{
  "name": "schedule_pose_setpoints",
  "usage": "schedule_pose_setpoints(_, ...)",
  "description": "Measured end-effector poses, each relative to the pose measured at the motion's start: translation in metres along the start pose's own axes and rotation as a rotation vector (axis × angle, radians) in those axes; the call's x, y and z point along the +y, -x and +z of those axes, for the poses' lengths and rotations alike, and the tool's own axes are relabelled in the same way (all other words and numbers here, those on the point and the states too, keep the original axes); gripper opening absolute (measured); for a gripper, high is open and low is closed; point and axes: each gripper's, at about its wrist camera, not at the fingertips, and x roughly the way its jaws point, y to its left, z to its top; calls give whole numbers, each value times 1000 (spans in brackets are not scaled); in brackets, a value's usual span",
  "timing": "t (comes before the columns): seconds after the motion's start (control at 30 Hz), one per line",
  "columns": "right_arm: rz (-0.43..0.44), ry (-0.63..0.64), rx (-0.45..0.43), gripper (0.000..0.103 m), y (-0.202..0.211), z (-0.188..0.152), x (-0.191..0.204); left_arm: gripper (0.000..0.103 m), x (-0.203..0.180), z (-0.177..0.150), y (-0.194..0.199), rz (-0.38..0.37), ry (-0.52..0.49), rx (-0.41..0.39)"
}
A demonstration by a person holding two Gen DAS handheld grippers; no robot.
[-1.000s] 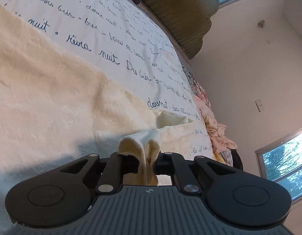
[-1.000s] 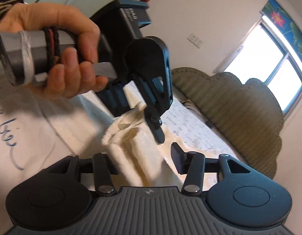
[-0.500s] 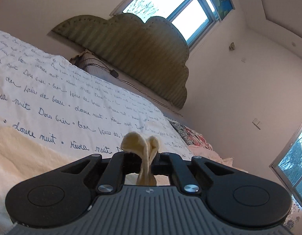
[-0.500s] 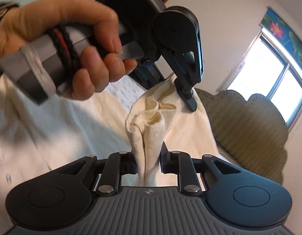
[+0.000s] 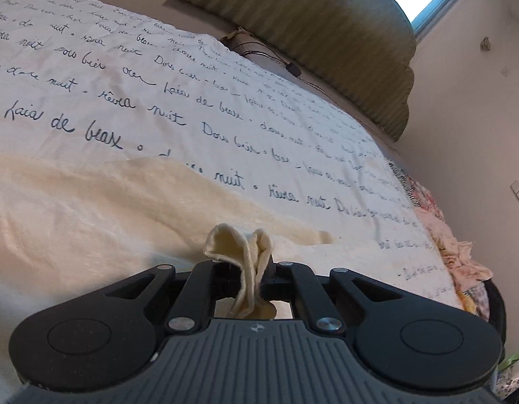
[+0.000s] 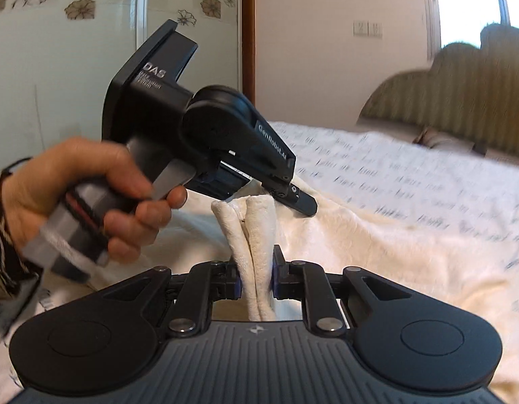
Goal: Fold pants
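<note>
In the left wrist view the left gripper [image 5: 251,269] is clamped tight on a bunched fold of the cream pants [image 5: 101,208], just as it was a second ago; the fabric pokes up between the closed jaws in two soft loops. What has changed is the outlook: a second ago the camera looked steeply across the bedspread with the wall and a low window on the right, whereas now the white bedspread with handwritten script [image 5: 192,101] fills the left and middle, the olive scalloped headboard [image 5: 326,43] sits at upper centre, and a heap of pinkish bedding [image 5: 458,242] lies at the far right edge. The rest of the pants lies spread on the bedspread to the left of the gripper.

In the right wrist view, at left, the person's hand [image 6: 91,195] grips the handle of the left gripper [image 6: 304,203], whose tip touches the top of the raised cloth. A second ago the right gripper [image 6: 256,276] stood open with the fabric lying loose beside one finger; now its jaws are closing, pads pressing a doubled rope of the pants [image 6: 256,232] that stands upright between them. To the right, more of the pants drapes over the bed, blurred.

No containers appear in either view.
</note>
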Motion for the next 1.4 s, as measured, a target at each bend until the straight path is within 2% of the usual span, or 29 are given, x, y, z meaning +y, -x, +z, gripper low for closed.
schedule_pose_setpoints(0.13,14,-1,-8,16,-2,2,1,7,-7,-4,11,12,-92,-75)
schedule_pose_setpoints(0.2,18,-8,-13,16,-5,-1,4,8,-13,-4,12,31,-140,-86)
schedule_pose_setpoints(0.3,24,-23,40,20,-16,-3,4,14,-12,-5,-1,87,-153,-27)
schedule_pose_setpoints(0.33,31,-22,76,25,-19,-7,6,16,-9,-6,-5,91,-135,-11)
schedule_pose_setpoints(0.37,42,-14,98,27,-19,-8,7,19,-5,-7,-7,90,-116,-5)
schedule_pose_setpoints(0.4,55,1,97,27,-13,-9,9,29,-3,-8,-7,91,-106,-5)
schedule_pose_setpoints(0.47,96,13,89,27,6,-12,5,36,0,-8,-4,107,-102,-24)
schedule_pose_setpoints(0.53,132,-6,65,27,34,-13,-7,49,-1,-5,3,149,-117,-40)
schedule_pose_setpoints(0.57,123,-13,41,27,50,-15,-17,52,-2,-2,7,169,-121,-48)
schedule_pose_setpoints(0.63,32,7,3,27,81,-19,-34,55,-5,2,16,185,-114,-72)
schedule_pose_setpoints(0.73,-257,113,-14,27,121,-36,-60,54,-25,5,32,253,-173,-149)
schedule_pose_setpoints(0.8,-373,161,10,27,134,-50,-74,55,-45,5,38,282,-243,-193)
schedule_pose_setpoints(0.9,-422,186,63,27,139,-68,-85,57,-74,5,41,268,-307,-226)
schedule_pose_setpoints(0.97,-430,221,74,27,135,-77,-82,63,-92,5,37,208,-321,-214)
schedule_pose_setpoints(1.0,-426,229,75,27,132,-78,-83,69,-99,6,32,165,-325,-188)
schedule_pose_setpoints(1.03,-420,234,76,27,130,-79,-80,70,-107,4,24,120,-331,-155)
schedule_pose_setpoints(1.17,-422,290,93,27,110,-77,-71,70,-138,-7,-13,28,-393,-34)
schedule_pose_setpoints(1.3,-459,332,88,27,96,-75,-69,71,-163,-16,-55,26,-464,15)
schedule_pose_setpoints(1.4,-526,364,91,26,79,-74,-69,71,-172,-24,-90,89,-501,54)
